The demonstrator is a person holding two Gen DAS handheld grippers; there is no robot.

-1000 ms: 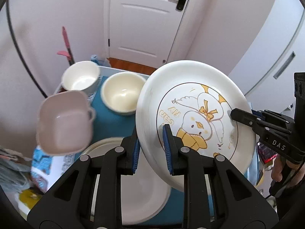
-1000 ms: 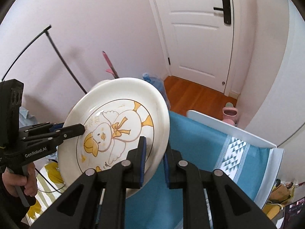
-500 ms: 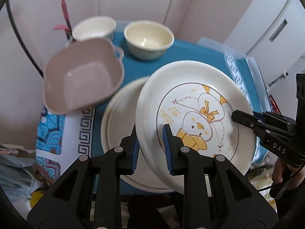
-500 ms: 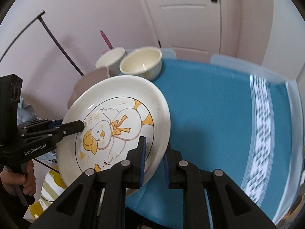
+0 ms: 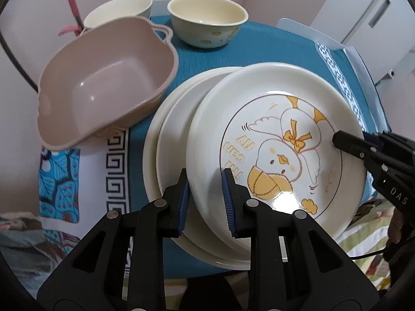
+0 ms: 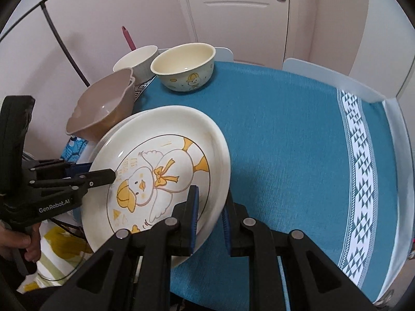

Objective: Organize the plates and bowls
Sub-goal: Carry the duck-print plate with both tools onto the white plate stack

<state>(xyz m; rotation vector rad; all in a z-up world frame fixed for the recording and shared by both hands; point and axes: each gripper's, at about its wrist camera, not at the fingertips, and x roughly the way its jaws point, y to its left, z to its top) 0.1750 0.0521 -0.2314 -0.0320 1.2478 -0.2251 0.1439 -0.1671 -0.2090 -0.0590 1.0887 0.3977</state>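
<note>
A white plate with a yellow duck drawing (image 5: 275, 140) (image 6: 160, 171) is held by both grippers, tilted just above a plain white plate (image 5: 166, 145) that lies on the blue cloth. My left gripper (image 5: 205, 189) is shut on the duck plate's near rim. My right gripper (image 6: 210, 212) is shut on its opposite rim. A pinkish-brown square bowl (image 5: 103, 77) (image 6: 103, 108) sits tilted to the left, its edge against the plain plate. A cream bowl with duck prints (image 5: 207, 23) (image 6: 184, 67) and a white bowl (image 5: 119, 7) (image 6: 137, 59) stand behind.
The table carries a blue cloth (image 6: 285, 134) with a white patterned band (image 6: 360, 181) on the right. A patterned mat (image 5: 77, 160) lies at the left edge. A wall and a white door (image 6: 238, 13) are behind the table.
Both grippers have lowered the duck plate from up in the air toward the plain plate on the table. The views now look down on the table.
</note>
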